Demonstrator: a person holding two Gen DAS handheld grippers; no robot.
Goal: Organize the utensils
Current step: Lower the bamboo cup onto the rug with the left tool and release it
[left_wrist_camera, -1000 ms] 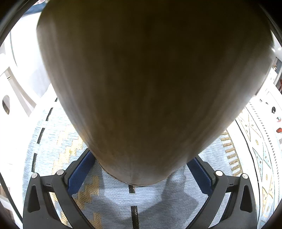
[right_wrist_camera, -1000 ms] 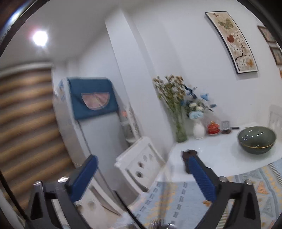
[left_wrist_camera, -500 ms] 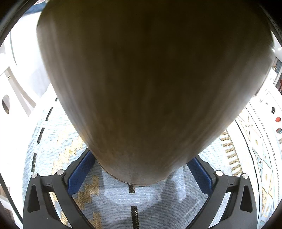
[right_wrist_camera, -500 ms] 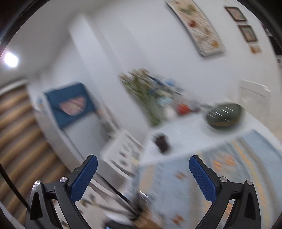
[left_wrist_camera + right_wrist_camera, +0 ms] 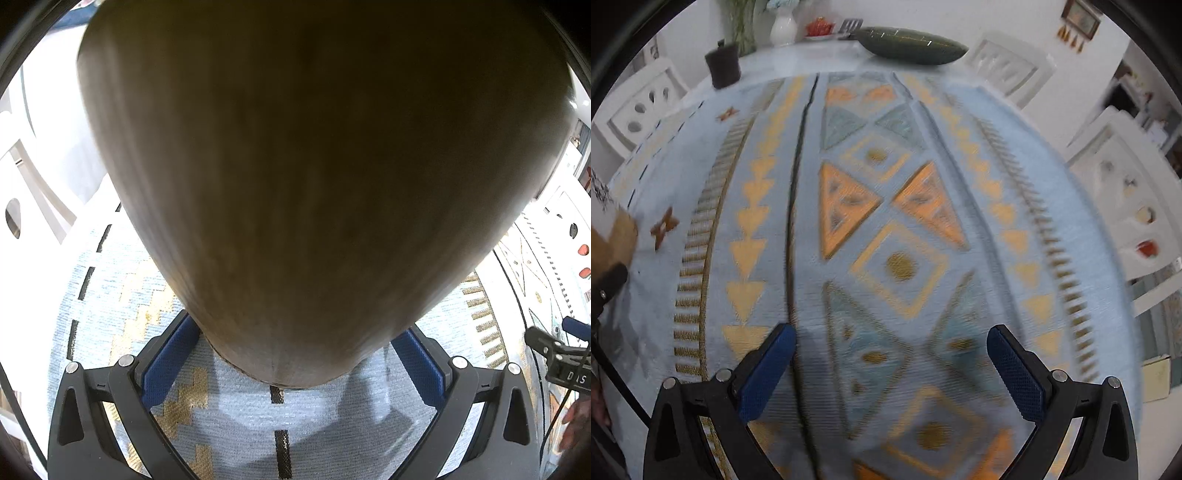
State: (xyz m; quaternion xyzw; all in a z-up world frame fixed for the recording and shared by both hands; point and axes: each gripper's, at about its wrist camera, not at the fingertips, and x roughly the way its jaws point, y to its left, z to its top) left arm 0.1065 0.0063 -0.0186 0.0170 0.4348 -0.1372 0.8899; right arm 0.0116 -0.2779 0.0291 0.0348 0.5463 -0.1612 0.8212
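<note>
A brown wooden container [image 5: 317, 177] fills the left wrist view, hiding most of the table (its top is cut off). The patterned cloth [image 5: 897, 240] is motion-blurred.

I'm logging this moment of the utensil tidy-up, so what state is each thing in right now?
Left hand-held gripper: closed on the tall brown wooden container.
Tall brown wooden container: gripped near its base, standing on the patterned light-blue table runner.
Right hand-held gripper: open, empty, above the runner.
Dark green ceramic bowl: upright on the white table; contents not visible.
Small dark brown cup: upright.
</note>
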